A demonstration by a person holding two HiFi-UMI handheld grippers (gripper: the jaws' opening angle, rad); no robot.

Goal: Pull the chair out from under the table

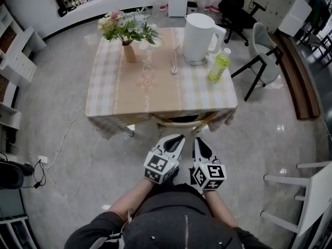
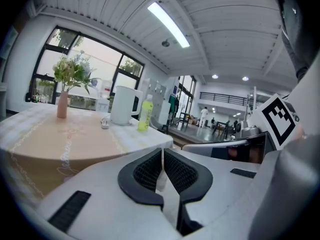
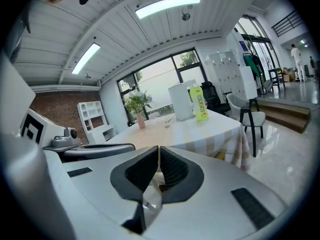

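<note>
Nearest is the person's dark hood (image 1: 176, 219). Just ahead of it, the left gripper (image 1: 178, 139) and right gripper (image 1: 199, 140) sit side by side, each with its jaws pressed together on nothing. Just beyond their tips the chair (image 1: 181, 122) is tucked under the near edge of the table (image 1: 104, 108). Only its curved wooden back shows, apparently untouched. Bare floor (image 1: 98, 160) lies open around the person, and white furniture (image 1: 317, 191) stands well off to the right.

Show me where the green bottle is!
In the head view, the green bottle stands near the table's right edge, just beside the white kettle.
</note>
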